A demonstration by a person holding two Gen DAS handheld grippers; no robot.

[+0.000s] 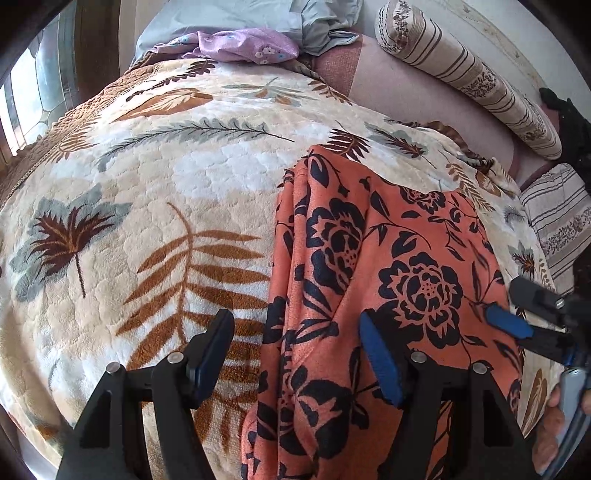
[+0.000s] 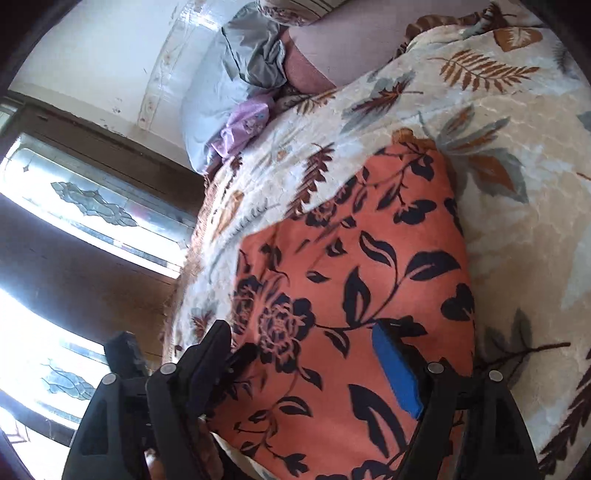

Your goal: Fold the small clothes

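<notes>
Hovering wide open over a bed, the left hand-held gripper (image 1: 295, 354) straddles the bunched left edge of an orange garment (image 1: 376, 280) printed with black flowers, its fingers apart and holding nothing. The garment lies on a cream blanket (image 1: 159, 192) patterned with brown and grey leaves, its near end spilling toward the bed's front edge. In the left wrist view the cloth looks partly gathered: a ridge of vertical folds runs down its left side, while the right part lies flatter.

The right hand-held gripper (image 2: 306, 354) is likewise spread, its blue pad (image 2: 397, 373) above the near part of the same cloth and its other finger at the cloth's left margin; nothing is pinched between them. Its tip also shows at the right rim of the left wrist view, close to the garment's right edge.

Beyond the blanket, a lilac flowered cloth (image 1: 243, 46) rests against a pale blue pillow (image 1: 229, 18), and a striped bolster (image 1: 465, 77) lies along the head of the bed.

Judging from this, the work stands between folds: the garment is laid down, both tools free, and a fresh grasp is being lined up. The next move probably calls for each hand-held gripper to close on a near corner or edge, pinching all the bunched layers on the left together, so the cloth can be lifted and carried over evenly. How many folds are already in cannot be told.
</notes>
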